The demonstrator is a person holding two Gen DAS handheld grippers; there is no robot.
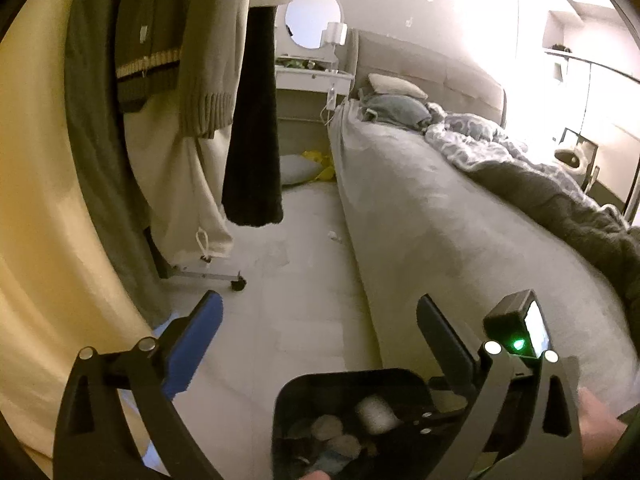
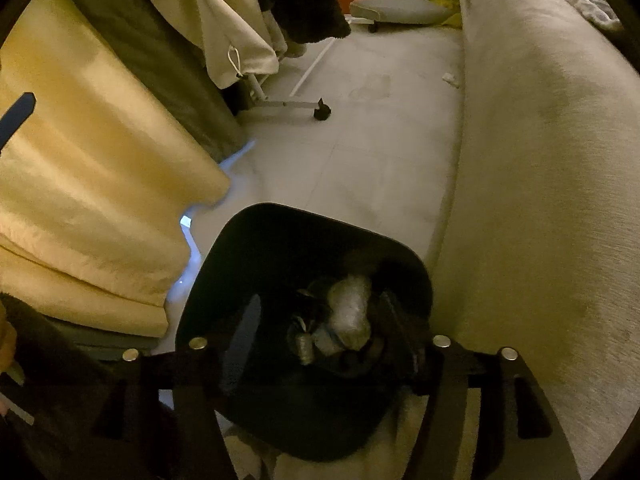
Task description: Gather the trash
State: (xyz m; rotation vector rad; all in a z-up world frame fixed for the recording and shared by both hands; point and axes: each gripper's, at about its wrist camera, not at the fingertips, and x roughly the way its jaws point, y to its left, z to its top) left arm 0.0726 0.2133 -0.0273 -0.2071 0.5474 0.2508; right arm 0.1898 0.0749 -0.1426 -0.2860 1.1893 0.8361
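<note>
Below your right hand-held gripper (image 2: 316,340), the bin (image 2: 256,248) holds crumpled trash (image 2: 348,312); its jaws stand apart, gripping nothing. Your left hand-held gripper (image 1: 320,332) gapes wide and empty above the bin.

No text, label, brand or number can be read in either view. The pictures are too dim and blurred for any print to show.

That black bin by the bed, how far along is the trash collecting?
Done: the black bin already holds several crumpled wads. In hand: nothing; the right gripper sits over the bin with jaws apart, and the left gripper is wide open and empty. Left: a small white scrap lies on the floor beside the bed.
</note>
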